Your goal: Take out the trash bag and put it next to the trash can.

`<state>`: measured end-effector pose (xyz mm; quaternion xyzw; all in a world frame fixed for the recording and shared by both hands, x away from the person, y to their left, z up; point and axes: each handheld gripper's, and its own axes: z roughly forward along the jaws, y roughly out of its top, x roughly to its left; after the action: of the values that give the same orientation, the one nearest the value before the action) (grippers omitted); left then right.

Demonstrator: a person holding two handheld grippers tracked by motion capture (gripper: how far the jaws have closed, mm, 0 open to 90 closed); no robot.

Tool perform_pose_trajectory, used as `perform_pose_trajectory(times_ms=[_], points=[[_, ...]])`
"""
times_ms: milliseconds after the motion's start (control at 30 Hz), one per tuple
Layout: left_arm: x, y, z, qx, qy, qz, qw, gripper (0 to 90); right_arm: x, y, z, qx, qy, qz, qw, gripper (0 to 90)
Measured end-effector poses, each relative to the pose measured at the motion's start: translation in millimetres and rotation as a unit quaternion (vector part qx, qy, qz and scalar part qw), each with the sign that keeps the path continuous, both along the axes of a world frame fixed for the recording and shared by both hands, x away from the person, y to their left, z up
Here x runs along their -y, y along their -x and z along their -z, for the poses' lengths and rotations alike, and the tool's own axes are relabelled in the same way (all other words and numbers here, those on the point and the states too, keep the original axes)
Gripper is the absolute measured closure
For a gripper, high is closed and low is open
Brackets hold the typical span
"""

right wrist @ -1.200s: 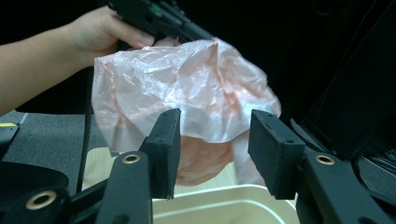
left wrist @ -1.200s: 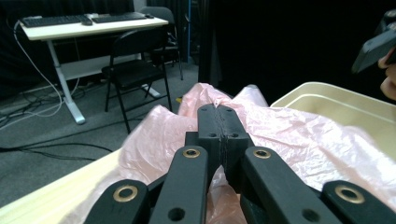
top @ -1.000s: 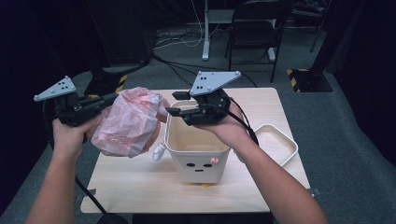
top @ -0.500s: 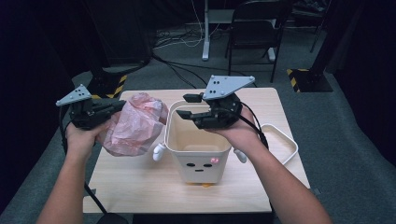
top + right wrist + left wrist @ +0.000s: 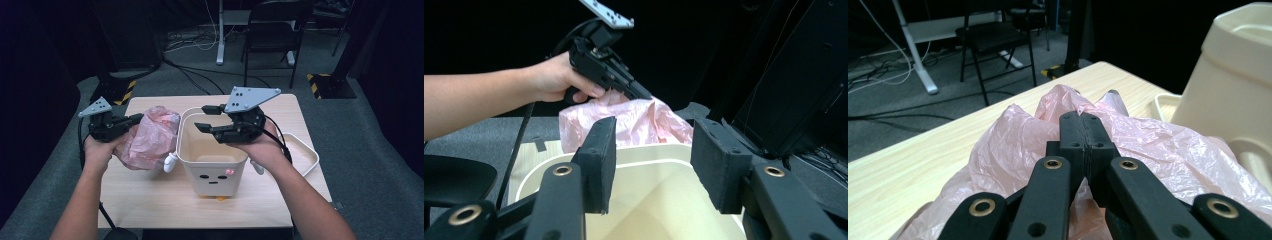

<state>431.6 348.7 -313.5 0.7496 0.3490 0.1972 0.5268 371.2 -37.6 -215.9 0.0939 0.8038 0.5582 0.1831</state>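
Fingers of the left gripper (image 5: pixel 1083 145) pinch the pink bag (image 5: pixel 150 137) beside the bin (image 5: pixel 212 155); the right gripper (image 5: pixel 207 118) hovers spread above, ready for lining.

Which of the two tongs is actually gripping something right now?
The left tongs, at the left of the high view: their jaws are shut on the pink plastic bag. The right tongs hover open over the cream bin, holding nothing.

Pink bag (image 5: pixel 149 142) crowds the bin's (image 5: pixel 212 172) left side; its mouth gapes.
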Motion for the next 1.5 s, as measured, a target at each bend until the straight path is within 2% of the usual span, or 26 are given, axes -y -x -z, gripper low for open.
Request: perform_pose_trajectory(times_ms=[267, 300, 433, 533, 700, 1067, 1200, 1267, 1367, 1500], points=[[2.5, -7.2, 22.6, -0.018, -0.016, -0.009, 0.9997, 89.7, 9.2, 7.8, 0.3, 0.014, -0.002, 0.011, 0.9998, 50.8], [2.8, -8.7, 28.6, -0.021, -0.02, -0.012, 0.9995, 89.7, 10.1, 8.7, 0.4, 0.015, -0.003, 0.012, 0.9998, 51.0], [3.5, -10.2, 36.7, -0.021, -0.025, -0.013, 0.9994, 89.7, 12.5, 12.2, 1.8, 0.017, -0.004, 0.014, 0.9997, 51.3], [3.6, -11.9, 48.0, -0.027, -0.03, -0.016, 0.9991, 89.7, 14.3, 14.1, 3.0, 0.018, -0.004, 0.016, 0.9997, 51.6], [2.3, -13.1, 59.8, -0.037, -0.022, -0.016, 0.999, 89.5, 19.6, 14.0, 5.6, 0.014, -0.009, 0.02, 0.9997, 51.9], [-3.0, -11.9, 76.7, -0.04, -0.001, -0.024, 0.9989, 89.2, 29.3, 13.1, 13.8, 0.004, -0.011, 0.03, 0.9995, 52.6], [-3.0, -10.2, 81.6, -0.038, -0.01, -0.031, 0.9988, 88.6, 34.1, 13.7, 15.7, 0.0, -0.015, 0.034, 0.9993, 52.8], [-4.8, -9.2, 82.6, -0.041, -0.003, -0.03, 0.9987, 87.5, 36.7, 14.0, 16.8, 0.0, -0.017, 0.037, 0.9992, 52.9], [-7.3, -6.4, 85.4, -0.035, 0.005, -0.036, 0.9987, 86.8, 40.8, 14.3, 18.7, -0.002, -0.02, 0.041, 0.9989, 53.2], [-9.9, -5.1, 91.9, -0.037, 0.016, -0.043, 0.9983, 86.4, 48.0, 14.2, 19.7, -0.006, -0.025, 0.044, 0.9987, 56.7]])
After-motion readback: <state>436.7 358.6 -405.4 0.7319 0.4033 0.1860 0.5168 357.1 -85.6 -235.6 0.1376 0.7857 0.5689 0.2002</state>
